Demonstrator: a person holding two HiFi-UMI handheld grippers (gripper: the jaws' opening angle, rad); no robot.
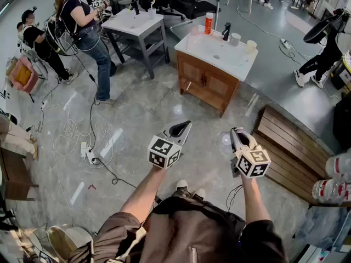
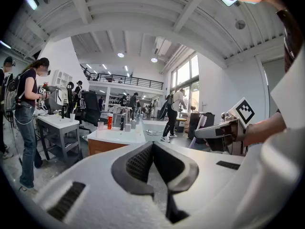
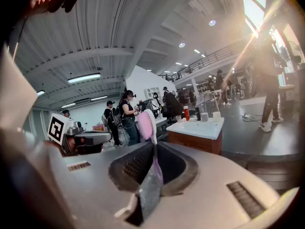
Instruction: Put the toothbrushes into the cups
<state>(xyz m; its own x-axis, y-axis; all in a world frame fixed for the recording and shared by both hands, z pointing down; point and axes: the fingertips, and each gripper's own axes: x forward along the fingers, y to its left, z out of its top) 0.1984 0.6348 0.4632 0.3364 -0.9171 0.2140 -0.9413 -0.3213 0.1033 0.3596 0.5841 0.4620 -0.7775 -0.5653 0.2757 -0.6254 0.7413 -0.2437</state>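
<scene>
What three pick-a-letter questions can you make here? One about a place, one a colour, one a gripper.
1. Where does the red bottle stand? A on the floor; B on the white sink counter; C on a chair.
2. What colour is the toothbrush in the right gripper? A pink; B green; C yellow.
3. What is the left gripper doing? A gaping wide open; B shut on a spoon; C shut, nothing between its jaws.
Answers: 1 B: it stands at the counter's back edge. 2 A: its head shows pink in the right gripper view. 3 C: the pads meet, empty, in the left gripper view.
</scene>
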